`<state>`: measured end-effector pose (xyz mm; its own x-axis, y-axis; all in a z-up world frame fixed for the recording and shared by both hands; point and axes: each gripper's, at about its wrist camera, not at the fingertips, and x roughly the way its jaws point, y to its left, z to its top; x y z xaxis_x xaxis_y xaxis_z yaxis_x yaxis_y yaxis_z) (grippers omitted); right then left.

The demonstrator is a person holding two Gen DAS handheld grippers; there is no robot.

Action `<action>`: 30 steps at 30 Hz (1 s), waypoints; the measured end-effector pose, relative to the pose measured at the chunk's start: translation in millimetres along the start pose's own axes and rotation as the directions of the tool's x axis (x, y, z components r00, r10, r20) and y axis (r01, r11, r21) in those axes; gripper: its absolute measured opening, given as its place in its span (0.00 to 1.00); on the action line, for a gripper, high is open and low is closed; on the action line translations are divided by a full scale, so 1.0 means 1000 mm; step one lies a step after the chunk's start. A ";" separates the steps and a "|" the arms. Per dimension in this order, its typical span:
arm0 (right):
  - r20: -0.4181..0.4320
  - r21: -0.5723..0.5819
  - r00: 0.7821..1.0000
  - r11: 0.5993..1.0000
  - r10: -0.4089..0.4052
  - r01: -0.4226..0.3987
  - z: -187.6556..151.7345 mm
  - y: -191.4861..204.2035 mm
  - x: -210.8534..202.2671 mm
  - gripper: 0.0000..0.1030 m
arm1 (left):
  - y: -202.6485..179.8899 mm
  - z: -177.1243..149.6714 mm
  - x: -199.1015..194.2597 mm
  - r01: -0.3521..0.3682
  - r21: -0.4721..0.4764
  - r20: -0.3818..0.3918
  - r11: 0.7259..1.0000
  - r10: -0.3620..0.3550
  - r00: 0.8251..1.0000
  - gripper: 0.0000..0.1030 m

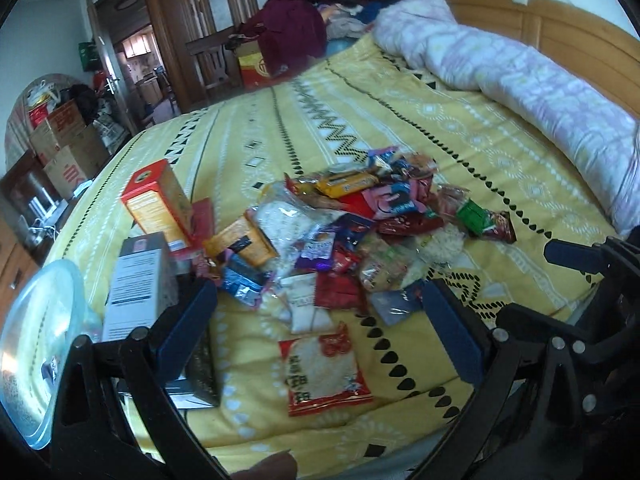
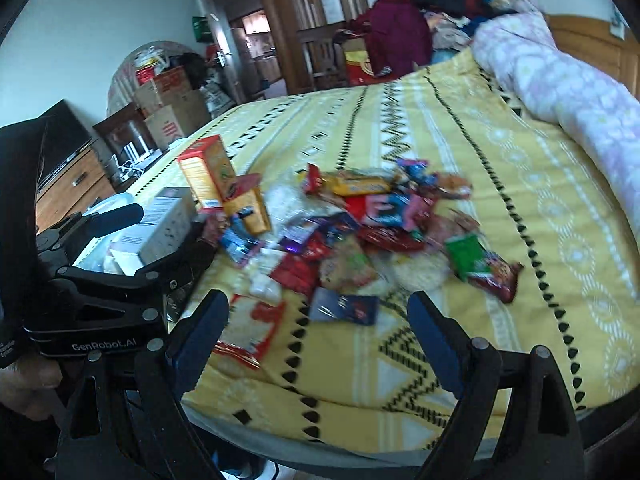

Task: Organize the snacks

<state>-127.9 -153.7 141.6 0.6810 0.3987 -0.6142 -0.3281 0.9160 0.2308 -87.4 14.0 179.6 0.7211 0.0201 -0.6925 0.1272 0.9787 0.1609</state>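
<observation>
A heap of snack packets [image 1: 360, 232] [image 2: 360, 224] lies in the middle of a yellow patterned bedspread [image 1: 460, 128] [image 2: 460, 152]. My left gripper [image 1: 320, 320] hovers open over the heap's near edge, and a red-and-white packet [image 1: 324, 368] lies loose on the bed between its fingers. To its right, my right gripper [image 2: 316, 332] also stands open and holds nothing. A dark blue packet [image 2: 344, 308] lies just ahead of it. In the right wrist view the left gripper [image 2: 152, 236] shows at the left. An upright orange box [image 1: 156, 204] [image 2: 208, 168] and a grey box [image 1: 136, 284] [image 2: 168, 220] stand left of the heap.
A clear plastic container [image 1: 36, 344] sits at the bed's near left corner. A rolled pink quilt [image 1: 520, 68] [image 2: 580, 80] lies along the wooden headboard on the right. Cardboard boxes [image 1: 68, 144] and a chair [image 1: 212, 64] stand beyond the bed's far side, with piled clothes.
</observation>
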 end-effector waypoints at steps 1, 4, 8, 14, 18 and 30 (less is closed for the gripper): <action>-0.003 0.008 1.000 1.000 -0.001 0.001 -0.002 -0.005 0.001 0.90 | -0.004 0.000 0.003 -0.001 0.007 -0.008 1.000 0.001 1.000 1.00; -0.024 0.033 1.000 0.999 -0.002 0.003 -0.011 -0.021 0.009 0.94 | -0.013 -0.003 0.020 -0.009 0.007 -0.044 1.000 0.009 0.999 1.00; -0.070 0.042 0.997 0.999 -0.008 0.011 -0.017 -0.037 0.030 0.97 | -0.016 -0.017 0.059 0.036 -0.041 -0.127 0.999 -0.041 0.991 1.00; -0.117 0.046 0.991 0.996 -0.069 0.074 -0.030 -0.073 0.075 0.98 | -0.008 -0.050 0.121 0.114 -0.175 -0.219 0.978 -0.151 0.964 1.00; -0.113 0.014 0.987 0.994 -0.110 0.112 -0.030 -0.084 0.097 0.98 | -0.006 -0.062 0.142 0.119 -0.200 -0.223 0.973 -0.164 0.961 1.00; -0.187 -0.051 0.966 0.984 -0.177 0.171 -0.036 -0.098 0.163 1.00 | -0.011 -0.073 0.165 0.086 -0.213 -0.166 0.973 -0.122 0.979 1.00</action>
<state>-8.5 -179.8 -7.7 0.5935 0.2144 -0.7757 -0.2396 0.9672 0.0840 -19.3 21.7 11.9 0.5773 -0.0663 -0.8138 0.0407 0.9978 -0.0524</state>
